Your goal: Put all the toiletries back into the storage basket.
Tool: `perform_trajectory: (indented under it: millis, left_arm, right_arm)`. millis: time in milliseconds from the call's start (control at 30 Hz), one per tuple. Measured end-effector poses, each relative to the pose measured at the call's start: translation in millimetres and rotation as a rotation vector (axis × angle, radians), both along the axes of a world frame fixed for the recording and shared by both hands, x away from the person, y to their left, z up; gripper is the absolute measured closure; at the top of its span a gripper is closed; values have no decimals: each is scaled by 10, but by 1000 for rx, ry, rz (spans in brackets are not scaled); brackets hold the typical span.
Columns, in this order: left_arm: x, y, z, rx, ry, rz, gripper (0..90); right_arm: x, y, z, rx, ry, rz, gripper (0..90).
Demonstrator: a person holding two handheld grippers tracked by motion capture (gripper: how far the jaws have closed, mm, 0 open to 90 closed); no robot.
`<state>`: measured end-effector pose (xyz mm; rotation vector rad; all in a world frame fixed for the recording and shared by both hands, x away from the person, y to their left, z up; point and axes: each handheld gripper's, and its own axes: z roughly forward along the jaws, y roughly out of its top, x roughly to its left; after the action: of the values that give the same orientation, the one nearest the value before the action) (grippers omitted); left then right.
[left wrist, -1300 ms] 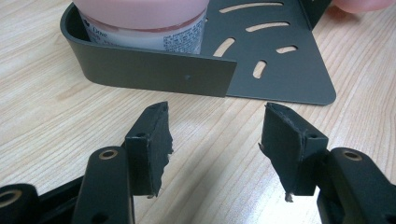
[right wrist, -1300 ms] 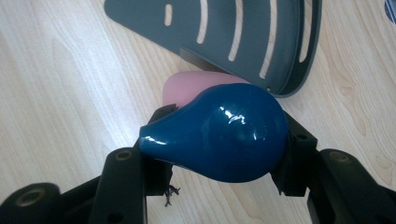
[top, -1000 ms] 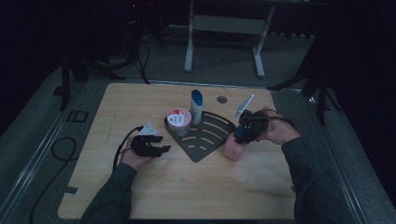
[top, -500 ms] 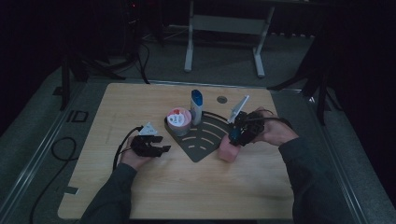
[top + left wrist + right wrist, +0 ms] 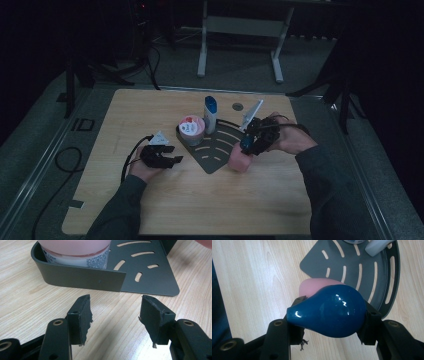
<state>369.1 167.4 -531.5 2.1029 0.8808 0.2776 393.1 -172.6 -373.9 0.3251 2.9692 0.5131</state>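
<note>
Blue bottle [image 5: 328,312], clamped in right tool [image 5: 251,141], shifted left over rack [image 5: 215,160].

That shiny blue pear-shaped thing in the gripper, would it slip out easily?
Possibly. The blue pear-shaped thing looks glossy and rounded, so the right gripper, pressing its curved sides, may lose it. Set on the table, it would probably roll. It seems stiff: no visible denting.

Dim lab: bare worktable [image 5: 200,200], metal stand [image 5: 240,30] behind.

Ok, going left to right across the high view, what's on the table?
Left claw → pink-lidded jar → white and blue bottle → pink object → right claw holding a blue bulb-shaped thing.
</note>
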Motion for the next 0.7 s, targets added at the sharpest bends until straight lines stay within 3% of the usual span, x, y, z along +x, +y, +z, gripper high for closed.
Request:
perform_trajectory:
  millis: [700]
  left_arm:
    - [-1,-1,2,-3,-1,2,421]
  right_arm:
    - [106,127,60,17,-17,-4,484]
